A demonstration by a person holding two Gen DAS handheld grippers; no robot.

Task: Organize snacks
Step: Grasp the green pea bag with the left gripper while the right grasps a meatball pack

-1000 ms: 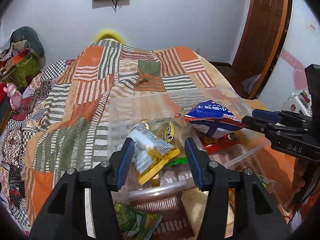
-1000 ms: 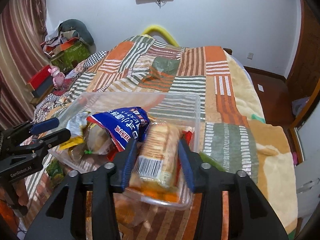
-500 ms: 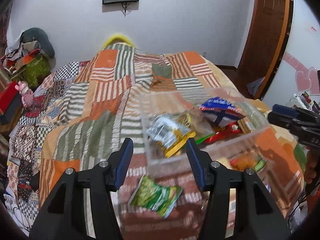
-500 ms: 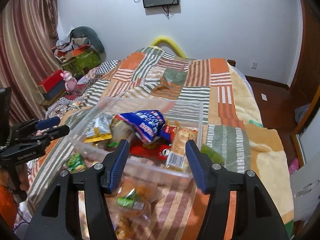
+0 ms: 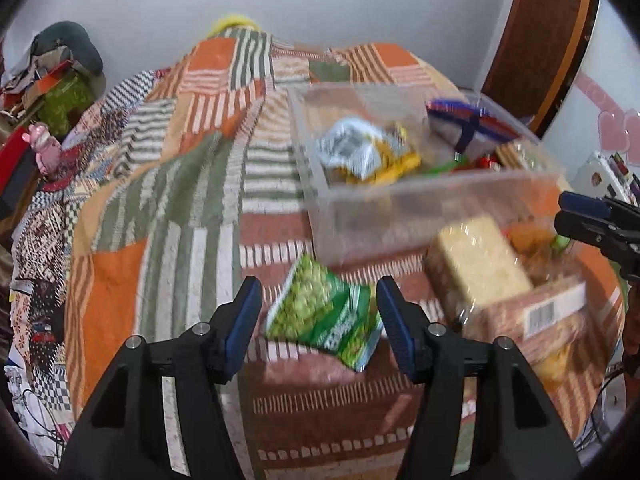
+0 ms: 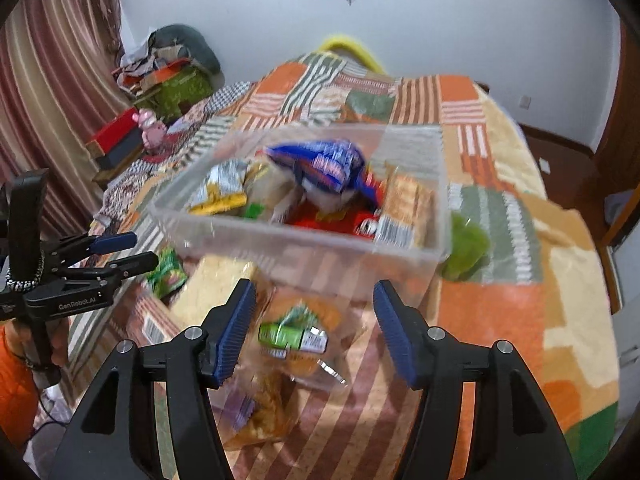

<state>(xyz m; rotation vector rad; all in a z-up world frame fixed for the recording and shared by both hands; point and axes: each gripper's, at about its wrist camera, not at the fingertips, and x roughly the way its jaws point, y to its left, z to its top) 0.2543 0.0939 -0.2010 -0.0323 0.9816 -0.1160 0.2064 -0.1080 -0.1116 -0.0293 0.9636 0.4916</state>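
A clear plastic bin (image 5: 420, 216) (image 6: 304, 256) on the patchwork bed holds several snack packs, among them a blue bag (image 6: 324, 168) and a silver-yellow pack (image 5: 360, 152). My left gripper (image 5: 318, 324) is open and empty, with a green pea snack bag (image 5: 324, 312) lying on the bed between its fingers. My right gripper (image 6: 314, 332) is open and empty above a clear bag of orange snacks with a green label (image 6: 296, 332). A cracker pack (image 5: 480, 264) and a brown pack with a barcode (image 5: 536, 316) lie in front of the bin.
The patchwork quilt (image 5: 168, 184) covers the bed. A green bag (image 6: 466, 252) lies right of the bin. Clutter and a pink toy (image 6: 150, 128) sit at the left by the curtain. A wooden door (image 5: 536, 40) is at the right.
Both grippers let go of their packs into the bin and pulled back and down. They now hover over the loose snacks in front of the bin.
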